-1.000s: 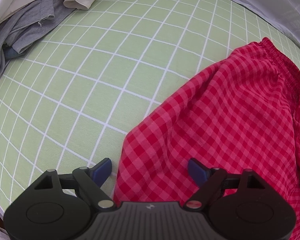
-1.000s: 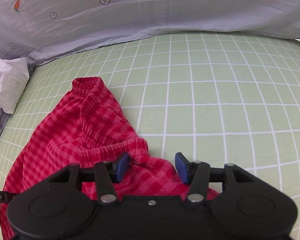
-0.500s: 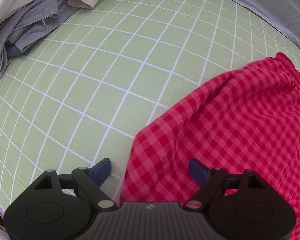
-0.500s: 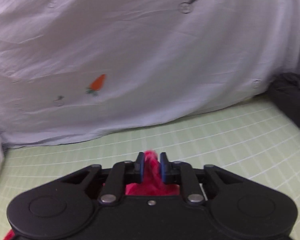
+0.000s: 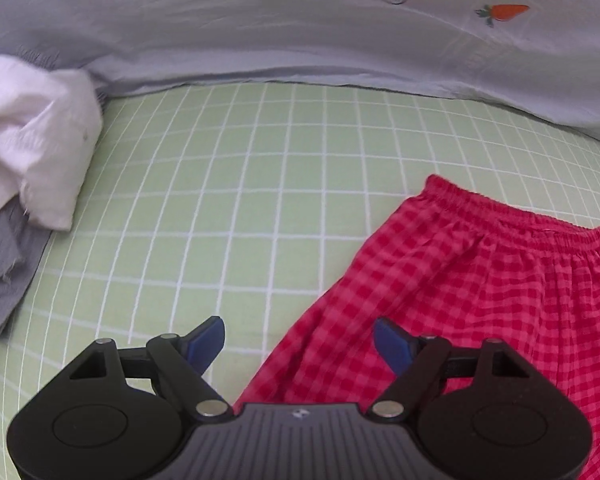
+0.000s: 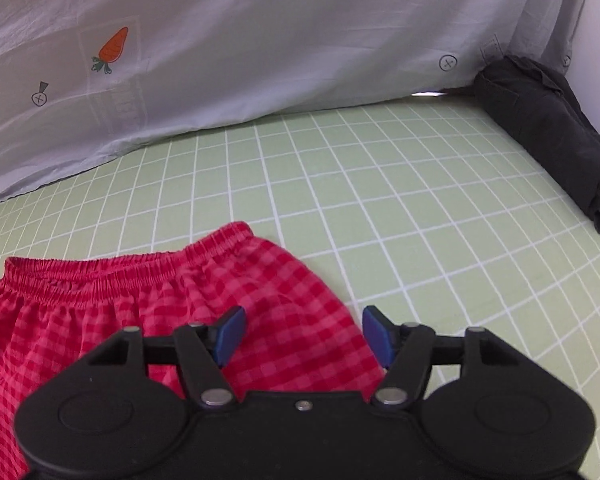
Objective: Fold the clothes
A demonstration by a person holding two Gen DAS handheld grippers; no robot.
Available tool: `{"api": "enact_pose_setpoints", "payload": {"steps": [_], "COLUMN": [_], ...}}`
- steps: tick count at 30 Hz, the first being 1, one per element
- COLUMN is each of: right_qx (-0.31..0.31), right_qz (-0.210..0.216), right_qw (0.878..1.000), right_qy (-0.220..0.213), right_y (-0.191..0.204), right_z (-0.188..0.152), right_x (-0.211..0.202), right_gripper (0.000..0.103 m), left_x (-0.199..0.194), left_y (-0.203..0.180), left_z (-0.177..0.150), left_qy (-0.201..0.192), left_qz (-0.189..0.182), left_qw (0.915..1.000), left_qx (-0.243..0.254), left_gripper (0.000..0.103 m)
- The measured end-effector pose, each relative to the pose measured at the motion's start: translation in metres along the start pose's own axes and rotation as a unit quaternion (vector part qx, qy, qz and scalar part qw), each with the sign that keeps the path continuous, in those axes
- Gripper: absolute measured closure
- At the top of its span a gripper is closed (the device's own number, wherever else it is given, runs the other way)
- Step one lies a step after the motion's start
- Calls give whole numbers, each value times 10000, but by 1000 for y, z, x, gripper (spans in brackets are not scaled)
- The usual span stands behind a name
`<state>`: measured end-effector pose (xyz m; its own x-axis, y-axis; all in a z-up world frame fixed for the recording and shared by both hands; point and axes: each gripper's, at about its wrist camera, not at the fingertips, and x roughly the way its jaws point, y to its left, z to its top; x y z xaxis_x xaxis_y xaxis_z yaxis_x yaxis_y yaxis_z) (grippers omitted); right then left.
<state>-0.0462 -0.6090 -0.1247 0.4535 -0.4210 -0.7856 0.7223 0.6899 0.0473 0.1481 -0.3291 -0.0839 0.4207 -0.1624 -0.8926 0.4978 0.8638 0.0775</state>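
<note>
Red checked shorts (image 5: 480,300) lie spread flat on the green sheet with the white grid (image 5: 260,200), their gathered waistband turned toward the far edge of the bed, where a pale grey cloth with a carrot print (image 5: 300,32) rises like a wall.

From the left wrist, the left gripper (image 5: 299,344) hangs over the shorts' left side edge. One blue fingertip is above bare sheet, the other above the checked cloth. Its jaws are apart and closing a little, and the pads press on nothing; the fabric under them lies loose. Toward the bed's far left corner sits a crumpled white garment (image 5: 32,148), and a grey garment (image 5: 4,272) lies partly under it along the left edge.

From the right wrist, the same shorts (image 6: 148,308) fill the lower left, with the elastic waistband (image 6: 112,270) running straight across. The right gripper (image 6: 304,334) hovers above the shorts' right part, near their right edge. Its jaws are opening and stand clear of the cloth, gripping nothing. Past it the sheet (image 6: 420,200) runs bare to the far right corner, where a folded dark garment (image 6: 552,136) rests against the cloth backdrop (image 6: 300,40), well apart from the shorts.
</note>
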Motion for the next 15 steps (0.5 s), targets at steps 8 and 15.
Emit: {"api": "enact_pose_setpoints", "payload": {"steps": [8,15], "right_qx": [160,196], "right_qz": [-85,-122], "right_qw": [9996,9992], "right_qy": [199,333], "right_y": [-3,-3], "right_z": [-6,-8], "right_x": [5,13], "right_gripper": [36,36], "left_x": [38,60], "left_y": [-64,-82], "left_z": [30,24], "left_qy": [-54,35], "left_qz": [-517,-637], "left_qw": [9922,9872], "left_qx": [1129,1459], "left_gripper": [59,86]}}
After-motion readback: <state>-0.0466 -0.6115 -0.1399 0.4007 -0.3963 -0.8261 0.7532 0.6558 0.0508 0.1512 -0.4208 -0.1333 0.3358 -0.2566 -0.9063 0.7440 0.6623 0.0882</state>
